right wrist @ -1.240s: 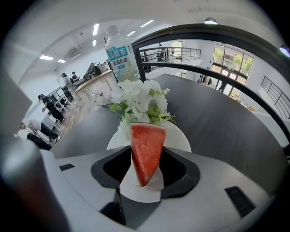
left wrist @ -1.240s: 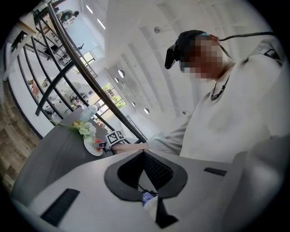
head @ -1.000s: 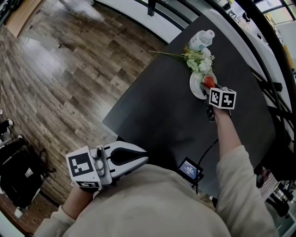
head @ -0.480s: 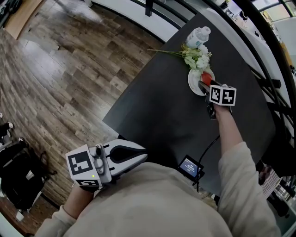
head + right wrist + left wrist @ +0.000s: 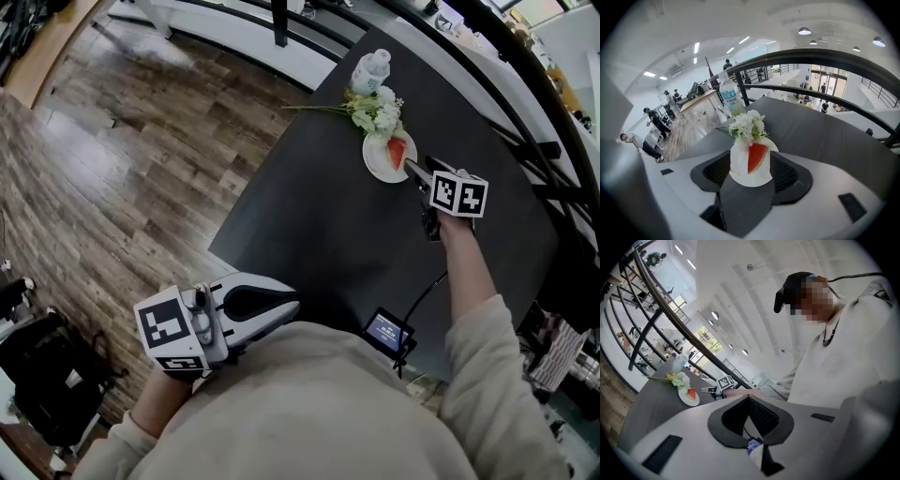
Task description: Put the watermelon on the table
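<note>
A red watermelon slice [image 5: 397, 150] lies on a white plate [image 5: 378, 164] at the far side of the black table [image 5: 319, 225]. My right gripper [image 5: 413, 168] hangs just on the near side of the plate, open, with nothing between its pads. In the right gripper view the slice [image 5: 757, 157] and plate [image 5: 739, 174] show below the spread jaws of the gripper [image 5: 750, 180]. My left gripper [image 5: 292, 308] stays close to my body off the table's near corner, its jaws together and empty. The left gripper view shows those jaws [image 5: 749, 401] and, far off, the slice [image 5: 692, 393].
A bunch of white flowers [image 5: 375, 112] lies against the plate's far edge, a plastic water bottle [image 5: 370, 67] behind it. A small screen device [image 5: 386, 333] with a cable sits at the table's near edge. A dark railing [image 5: 525, 103] runs along the right. Wood floor [image 5: 122, 159] lies to the left.
My right gripper was down on the slice at the plate; its jaws have opened and it has lifted up and back, leaving the slice lying on the plate. The left gripper has barely moved.
</note>
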{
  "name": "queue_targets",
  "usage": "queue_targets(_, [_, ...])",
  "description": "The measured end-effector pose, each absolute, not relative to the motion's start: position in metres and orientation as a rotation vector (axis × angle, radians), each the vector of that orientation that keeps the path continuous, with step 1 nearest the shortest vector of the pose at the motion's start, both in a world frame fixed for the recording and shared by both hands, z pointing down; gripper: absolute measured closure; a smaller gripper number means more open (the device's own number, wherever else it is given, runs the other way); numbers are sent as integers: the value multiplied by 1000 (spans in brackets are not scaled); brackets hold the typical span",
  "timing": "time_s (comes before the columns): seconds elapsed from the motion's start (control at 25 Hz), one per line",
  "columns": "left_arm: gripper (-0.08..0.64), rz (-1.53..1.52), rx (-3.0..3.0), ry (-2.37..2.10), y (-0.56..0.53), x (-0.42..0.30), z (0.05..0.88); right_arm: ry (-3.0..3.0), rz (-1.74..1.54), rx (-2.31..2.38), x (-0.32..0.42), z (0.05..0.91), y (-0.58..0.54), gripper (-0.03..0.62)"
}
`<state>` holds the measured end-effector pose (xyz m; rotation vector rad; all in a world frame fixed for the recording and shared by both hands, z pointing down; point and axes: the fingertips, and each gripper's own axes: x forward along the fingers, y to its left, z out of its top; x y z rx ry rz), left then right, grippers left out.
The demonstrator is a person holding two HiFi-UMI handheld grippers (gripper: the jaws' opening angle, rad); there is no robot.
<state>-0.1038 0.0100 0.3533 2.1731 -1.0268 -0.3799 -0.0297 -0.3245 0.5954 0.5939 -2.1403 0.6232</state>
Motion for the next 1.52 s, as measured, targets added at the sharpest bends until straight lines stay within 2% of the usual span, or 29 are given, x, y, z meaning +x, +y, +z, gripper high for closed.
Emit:
queue_targets(0.12, [558,-351,2219,-1004,6,-100,343,-2211,696,596,-15,568,-312,325])
queue_targets(0.24, [558,-320,2270,-969,2,-94,333,-2290,783,574,-1,532,-295,363])
queue_targets(0.36, [558,-280,2327,-934,-3,-86,323,-2400,876,534,9,487,-273,439])
queue_targets(0.44, [558,-262,2369,-906,-10,-82,315,-2476,897,508,17,455,-258,516])
queue_targets(0.56, [558,-239,2437,-853,-21,-75,301,-2580,898,488,32,409,-239,568])
queue_targets(0.8, [558,-224,2531,-791,-45,-57,278,-2815,876,478,59,316,-204,577])
queue_targets(1.08, [558,-256,2625,-813,-84,-41,240,-3064,698,603,98,190,-154,578])
queue_targets(1.52, [558,-256,2719,-643,-95,-15,219,-3066,718,854,137,186,-134,578])
